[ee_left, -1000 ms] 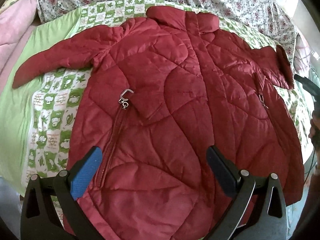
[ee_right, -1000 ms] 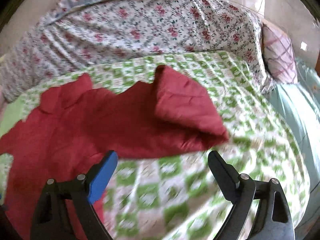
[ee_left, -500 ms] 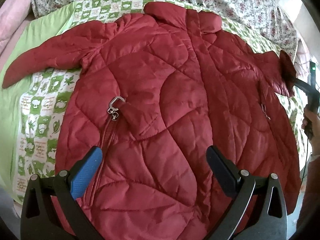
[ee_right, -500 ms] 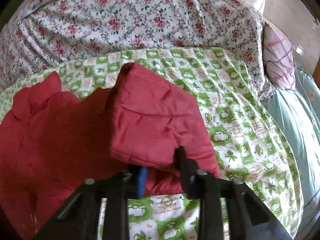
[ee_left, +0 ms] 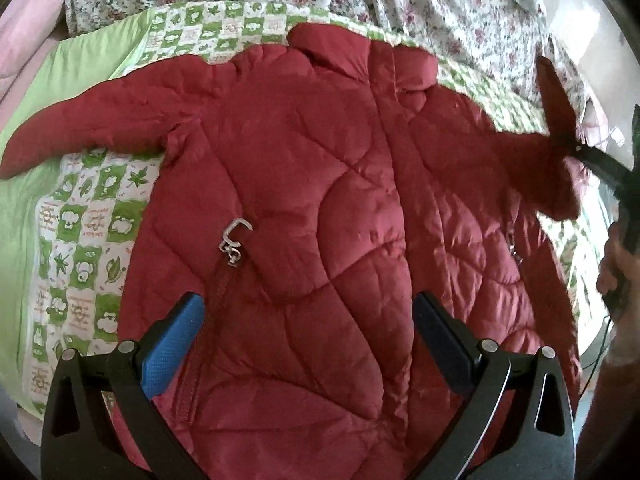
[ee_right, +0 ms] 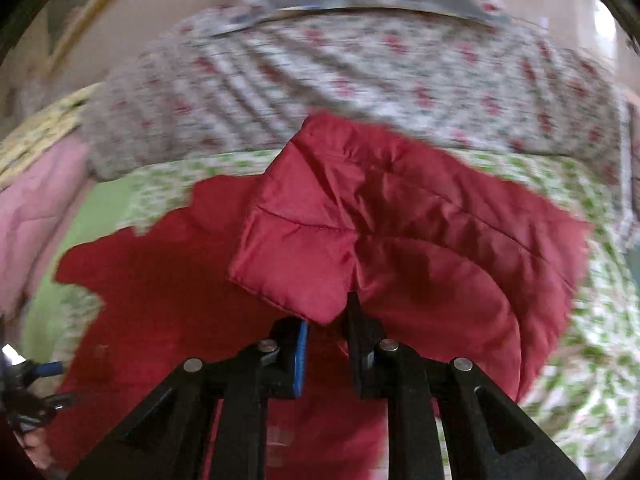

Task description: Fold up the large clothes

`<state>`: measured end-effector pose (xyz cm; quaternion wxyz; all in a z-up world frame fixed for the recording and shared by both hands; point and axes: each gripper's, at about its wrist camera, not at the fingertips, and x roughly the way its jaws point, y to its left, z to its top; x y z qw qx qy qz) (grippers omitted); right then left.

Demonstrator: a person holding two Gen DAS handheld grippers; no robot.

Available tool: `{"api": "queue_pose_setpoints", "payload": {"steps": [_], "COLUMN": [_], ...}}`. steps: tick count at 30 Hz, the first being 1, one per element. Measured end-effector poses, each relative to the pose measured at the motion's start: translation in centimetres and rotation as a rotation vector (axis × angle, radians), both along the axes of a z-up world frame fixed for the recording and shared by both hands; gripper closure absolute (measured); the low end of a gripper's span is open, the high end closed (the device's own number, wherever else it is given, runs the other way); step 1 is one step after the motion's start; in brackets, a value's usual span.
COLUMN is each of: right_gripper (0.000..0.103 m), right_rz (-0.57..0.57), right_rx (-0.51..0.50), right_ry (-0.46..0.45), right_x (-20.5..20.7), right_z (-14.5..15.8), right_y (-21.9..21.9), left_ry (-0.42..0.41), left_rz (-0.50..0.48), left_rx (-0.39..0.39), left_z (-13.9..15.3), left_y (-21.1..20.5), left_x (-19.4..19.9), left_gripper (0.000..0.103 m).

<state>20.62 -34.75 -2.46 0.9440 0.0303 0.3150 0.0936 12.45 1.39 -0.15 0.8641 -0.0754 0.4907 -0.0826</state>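
Observation:
A dark red quilted jacket lies spread front-up on the bed, collar at the far side. Its left sleeve stretches out flat to the left. My left gripper hovers open over the lower front, beside the silver zipper pull, holding nothing. My right gripper has its jaws closing tight on the cuff of the right sleeve, which is lifted off the bed and bunched above the jacket body. In the left wrist view that raised cuff hangs from the right gripper at the far right.
Under the jacket is a green-and-white checked quilt. Floral bedding is piled along the far side and a pink blanket lies at the left. A hand shows at the right edge.
My right gripper went from open beside the sleeve to shut on its cuff, then lifted it up and towards the jacket. The left gripper drifted slightly and stayed open.

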Motion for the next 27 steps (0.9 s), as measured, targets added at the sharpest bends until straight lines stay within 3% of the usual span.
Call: {"api": "queue_pose_setpoints", "payload": {"steps": [10, 15, 20, 25, 26, 27], "right_gripper": [0.088, 0.088, 0.088, 0.088, 0.088, 0.087], "right_rz": [0.256, 0.346, 0.392, 0.399, 0.399, 0.399], "right_rx": [-0.012, -0.034, -0.042, -0.032, -0.030, -0.029], "right_ry": [0.091, 0.128, 0.139, 0.128, 0.128, 0.129], "right_x": [1.6, 1.5, 1.5, 1.4, 1.5, 1.5], "right_z": [-3.1, -6.0, -7.7, -8.1, -8.0, -8.0], "right_y": [12.7, 16.9, 19.1, 19.5, 19.5, 19.5], "left_ry": [-0.027, 0.027, 0.121, 0.205, 0.220, 0.225], "left_rz": [0.008, -0.025, -0.059, -0.095, -0.098, -0.105], "left_rx": [-0.175, -0.316, -0.447, -0.512, -0.528, -0.535], "left_z": [2.0, 1.4, -0.7, -2.9, -3.4, -3.7], "left_y": [3.7, 4.6, 4.1, 2.7, 2.3, 2.1], "left_x": [3.0, 7.3, 12.1, 15.4, 15.9, 16.3], "left_gripper": [0.000, 0.000, 0.000, 0.000, 0.001, 0.011]}}
